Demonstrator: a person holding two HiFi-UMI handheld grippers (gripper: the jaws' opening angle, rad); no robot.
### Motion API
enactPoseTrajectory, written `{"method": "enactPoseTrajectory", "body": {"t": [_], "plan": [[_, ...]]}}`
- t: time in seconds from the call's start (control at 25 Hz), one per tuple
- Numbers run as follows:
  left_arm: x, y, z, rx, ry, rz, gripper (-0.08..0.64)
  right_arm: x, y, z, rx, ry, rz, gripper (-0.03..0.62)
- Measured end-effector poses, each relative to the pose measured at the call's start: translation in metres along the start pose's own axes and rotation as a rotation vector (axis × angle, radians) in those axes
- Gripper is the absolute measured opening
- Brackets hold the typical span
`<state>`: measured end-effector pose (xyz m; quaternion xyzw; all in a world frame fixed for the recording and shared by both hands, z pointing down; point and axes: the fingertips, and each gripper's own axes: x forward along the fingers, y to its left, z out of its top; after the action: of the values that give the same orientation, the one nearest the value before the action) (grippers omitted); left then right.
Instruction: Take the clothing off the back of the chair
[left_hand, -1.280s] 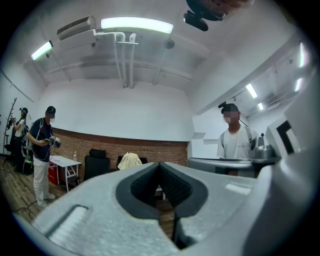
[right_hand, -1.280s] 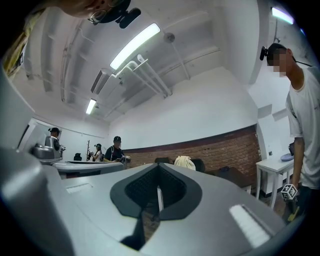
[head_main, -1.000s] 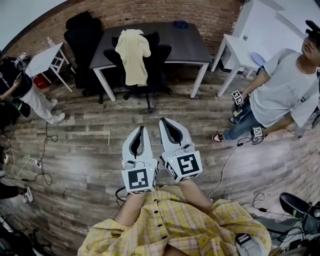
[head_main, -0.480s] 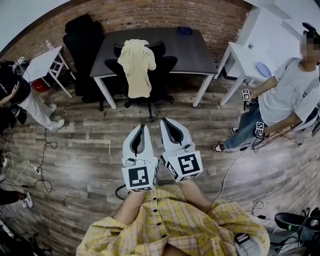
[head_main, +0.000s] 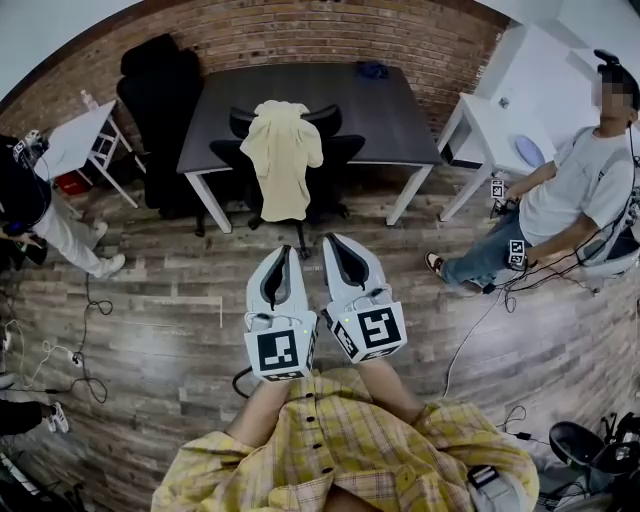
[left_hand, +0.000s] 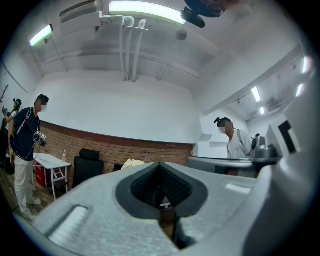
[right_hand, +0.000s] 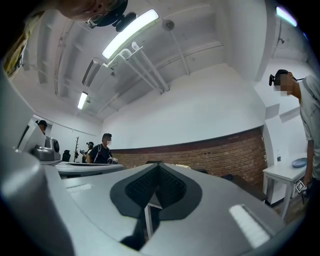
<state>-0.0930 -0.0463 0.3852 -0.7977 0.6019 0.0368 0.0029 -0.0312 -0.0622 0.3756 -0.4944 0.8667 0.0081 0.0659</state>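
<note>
— Cream clothing (head_main: 284, 155) hangs over the back of the black office chair (head_main: 335, 150), draped down the side of the backrest that faces us. See it?
— Yes. The chair is pushed in at the dark grey table (head_main: 400, 100), with the brick wall (head_main: 300, 35) just behind. What about the claws?
— The left gripper (head_main: 284, 256) has its jaws pressed together with nothing between them. The right gripper (head_main: 332, 245) is the same, jaws closed on each other and empty. They sit side by side, pointing toward the chair above the wood-plank floor (head_main: 170, 290).
— Do they touch the clothing?
— No, they're well apart from it, and bare floor lies between.
— Who else is around?
— A person in a grey T-shirt (head_main: 575, 190) is at the right, beside a white table (head_main: 485, 115). Another person in a dark top (head_main: 20, 190) is at the left edge, near a small white table (head_main: 70, 140). A second black chair (head_main: 155, 90) stands by the grey table's left corner.
— And the wearer?
— Only a yellow checked shirt (head_main: 350, 455) shows, at the bottom of the head view.
</note>
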Motion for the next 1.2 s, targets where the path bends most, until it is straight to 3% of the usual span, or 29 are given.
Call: {"method": "enactPoseTrajectory", "body": {"t": [0.36,0.8,1.2], "plan": [[0.054,0.038,0.001,-0.010,0.002,-0.044,-0.003,0.061,-0.013,-0.002,-0.018,0.008,-0.049,0.000],[0.090,0.052,-0.002,-0.026,0.015,-0.074,-0.003,0.089,-0.027,-0.006,-0.027,0.027,-0.088,0.000],[0.136,0.050,-0.004,-0.018,0.022,-0.022,-0.003,0.117,-0.067,-0.008,-0.017,0.022,-0.059,0.000]]}}
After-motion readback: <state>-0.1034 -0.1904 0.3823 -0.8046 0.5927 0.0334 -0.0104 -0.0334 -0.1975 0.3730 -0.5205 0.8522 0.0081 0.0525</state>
